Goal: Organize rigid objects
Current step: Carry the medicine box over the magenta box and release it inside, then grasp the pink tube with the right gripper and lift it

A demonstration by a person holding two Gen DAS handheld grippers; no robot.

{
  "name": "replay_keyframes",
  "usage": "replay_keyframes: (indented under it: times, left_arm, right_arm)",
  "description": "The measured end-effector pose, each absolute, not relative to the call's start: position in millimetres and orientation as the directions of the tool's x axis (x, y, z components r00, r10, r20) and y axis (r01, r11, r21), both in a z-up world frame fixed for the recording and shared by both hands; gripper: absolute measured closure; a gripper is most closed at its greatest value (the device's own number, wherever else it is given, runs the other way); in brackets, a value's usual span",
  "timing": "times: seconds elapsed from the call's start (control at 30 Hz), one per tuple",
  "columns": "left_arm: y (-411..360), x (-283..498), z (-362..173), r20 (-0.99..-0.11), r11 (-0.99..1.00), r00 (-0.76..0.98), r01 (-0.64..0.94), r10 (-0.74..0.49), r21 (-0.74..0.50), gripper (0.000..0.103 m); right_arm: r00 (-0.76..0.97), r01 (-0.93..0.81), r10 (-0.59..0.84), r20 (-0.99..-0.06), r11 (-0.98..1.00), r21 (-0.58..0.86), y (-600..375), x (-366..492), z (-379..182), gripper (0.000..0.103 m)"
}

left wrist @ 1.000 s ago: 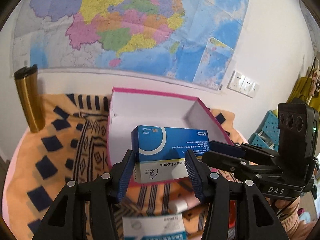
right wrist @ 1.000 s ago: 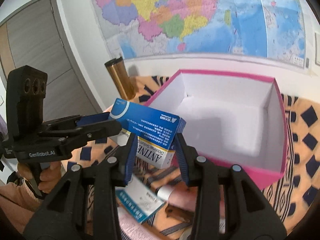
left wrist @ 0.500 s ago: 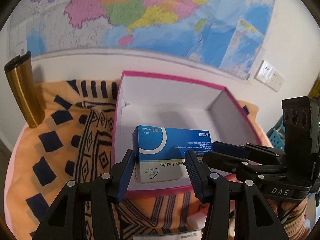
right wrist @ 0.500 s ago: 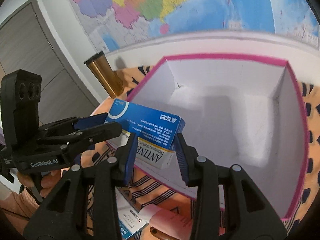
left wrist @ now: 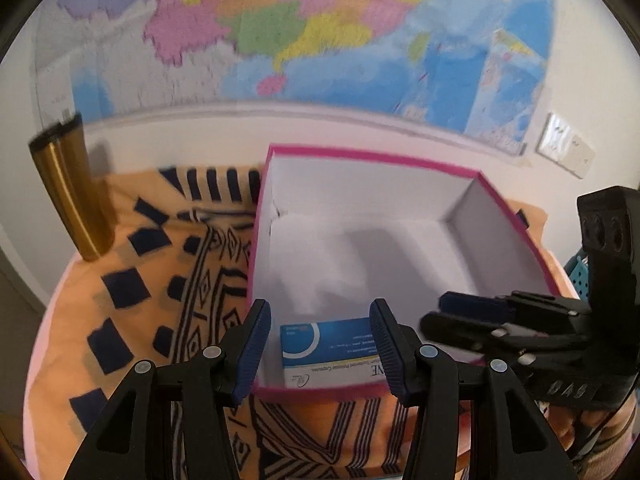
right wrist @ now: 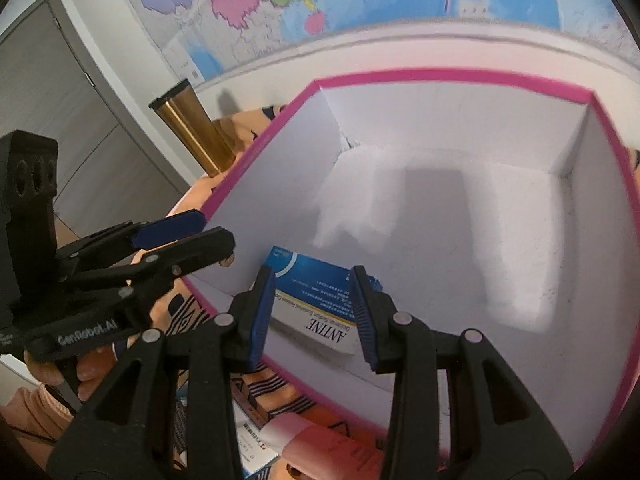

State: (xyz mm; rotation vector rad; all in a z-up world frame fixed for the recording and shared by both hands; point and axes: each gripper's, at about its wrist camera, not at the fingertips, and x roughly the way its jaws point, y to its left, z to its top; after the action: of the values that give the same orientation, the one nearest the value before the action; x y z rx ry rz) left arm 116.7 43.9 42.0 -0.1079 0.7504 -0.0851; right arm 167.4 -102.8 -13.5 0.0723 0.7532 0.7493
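Closest to me, at 6 o'clock under my right tongs (right wrist: 312, 280), one spare carton (right wrist: 256, 442) and one pink tube (right wrist: 320, 440) lie on the patterned cloth (left wrist: 160, 280) of the surface.

My right tongs are narrow and grip the one medicine carton (right wrist: 316, 292) across its short width. It lies straight at 12 o'clock from them, low in the near-left corner of the one pink box (right wrist: 440, 76). Its long axis runs from 10 to 4 o'clock. I judge that the release depends on this.

My left tongs (left wrist: 319, 312) are half wide and hold nothing. They come in from 9 o'clock, near the carton but apart from it, so the right hand is nearer.

Farther away, at 11 o'clock, one golden tumbler (right wrist: 192, 132) stands upright before the wall map (left wrist: 280, 32).
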Motion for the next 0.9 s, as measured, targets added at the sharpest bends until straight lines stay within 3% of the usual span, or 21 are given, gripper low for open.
replay_keyframes:
  times: [0.17,0.27,0.67,0.9]
  left_arm:
    - [36,73,55,-0.571,0.968,0.783,0.178,-0.248,-0.176,0.037]
    - [25,56,50,-0.563,0.950,0.766,0.243,-0.311,-0.196,0.033]
    - [-2,49,-15,-0.699,0.910,0.583,0.277,-0.415,-0.309,0.033]
    - [-12,51,-30,-0.729,0.908,0.542,0.262,-0.418,-0.326,0.035]
  right_arm:
    - [0.574,-0.611,0.649,-0.500,0.746,0.266,-137,123,9,0.061]
    - [0.629,-0.599,0.625,-0.462,0.769,0.225,-162,92,13,0.054]
    - [0.653,-0.380,0.488,-0.579,0.873,0.307,-244,80,-57,0.052]
    - [0.615,-0.366,0.522,-0.591,0.853,0.372,-250,84,-79,0.052]
